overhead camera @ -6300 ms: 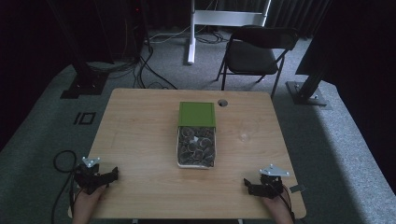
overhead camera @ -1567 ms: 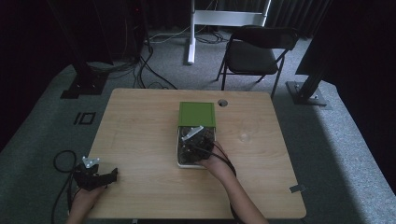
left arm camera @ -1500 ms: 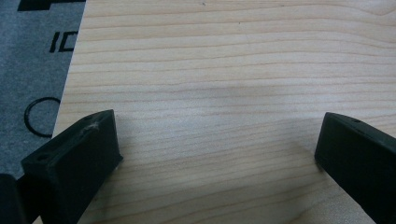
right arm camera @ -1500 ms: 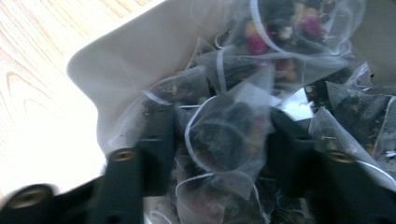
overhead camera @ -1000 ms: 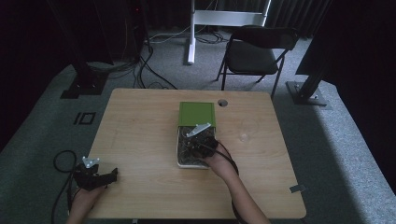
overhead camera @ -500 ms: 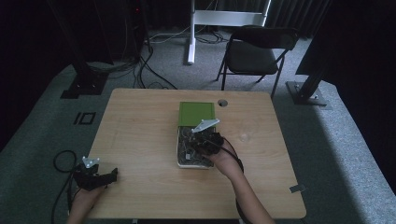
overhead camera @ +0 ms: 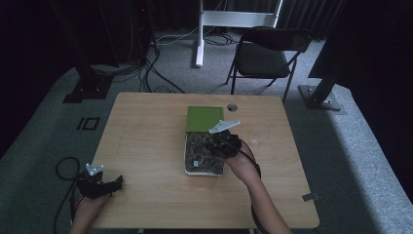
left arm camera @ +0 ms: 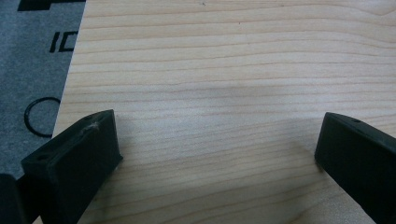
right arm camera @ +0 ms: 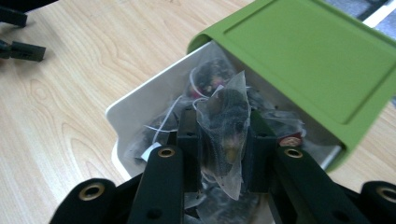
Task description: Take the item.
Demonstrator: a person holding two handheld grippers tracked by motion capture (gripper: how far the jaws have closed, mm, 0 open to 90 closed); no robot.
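From above, my right gripper has risen slightly over the white rectangular plastic box with its slid-back green lid; a moment ago it was lower, among the contents.

My left gripper, spread wide and empty, rests on the wooden worktop well left of the box.

My right gripper pinches a translucent mesh tea bag just above the box, so the pick seems made.

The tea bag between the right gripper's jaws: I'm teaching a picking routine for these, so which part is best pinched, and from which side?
Judging by this hold, pinch the tea bag across its flat mesh faces at mid-body, coming from above the open end of the white box, away from the green lid. The right gripper does so: the pouch stands upright, thin enough to fit between the jaws.
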